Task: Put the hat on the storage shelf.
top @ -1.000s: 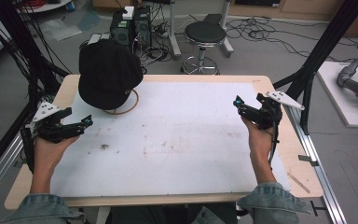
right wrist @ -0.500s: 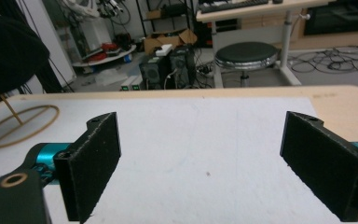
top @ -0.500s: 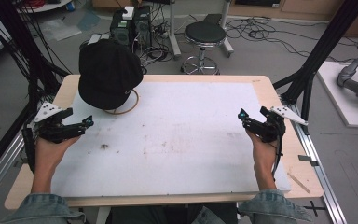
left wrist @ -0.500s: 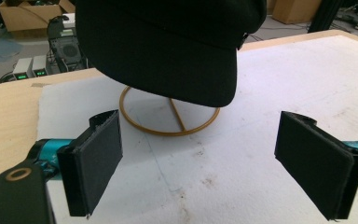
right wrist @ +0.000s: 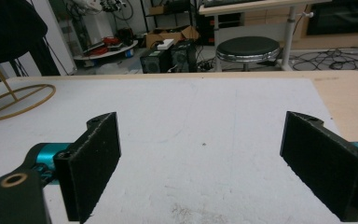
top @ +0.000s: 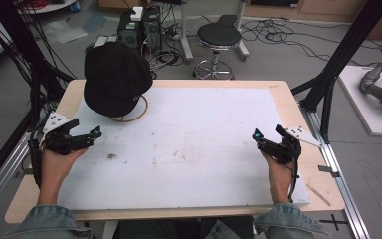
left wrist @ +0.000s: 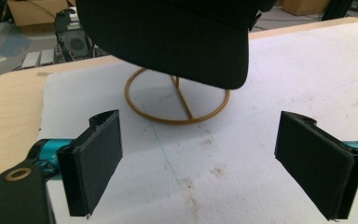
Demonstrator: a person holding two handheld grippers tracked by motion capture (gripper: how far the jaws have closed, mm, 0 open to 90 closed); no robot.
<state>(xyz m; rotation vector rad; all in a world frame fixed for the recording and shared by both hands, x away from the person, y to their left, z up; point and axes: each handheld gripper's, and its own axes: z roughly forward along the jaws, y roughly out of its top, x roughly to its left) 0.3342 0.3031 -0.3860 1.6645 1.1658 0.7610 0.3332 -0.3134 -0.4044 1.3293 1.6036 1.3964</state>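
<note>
A black cap (top: 115, 77) sits on a gold wire stand (top: 134, 113) at the far left of the table. My left gripper (top: 92, 137) hovers near the table's left edge, a short way in front of the cap, open and empty. The left gripper view has the cap (left wrist: 168, 37) and stand ring (left wrist: 177, 100) just beyond its wide-apart jaws (left wrist: 198, 163). My right gripper (top: 266, 134) is open near the right edge, far from the cap. Its own view has nothing between its jaws (right wrist: 200, 163), with the stand (right wrist: 16, 100) far off to the left.
A white foam sheet (top: 194, 144) covers most of the wooden table (top: 298, 114). Small brown stains (top: 112, 156) mark the sheet near the left gripper. Beyond the far edge stand a black stool (top: 219, 37) and computer towers (top: 139, 25). Black frame posts (top: 345, 50) flank the table.
My right gripper has drawn back toward the person along the right edge and lowered. The left gripper has barely moved. Both stay open.
</note>
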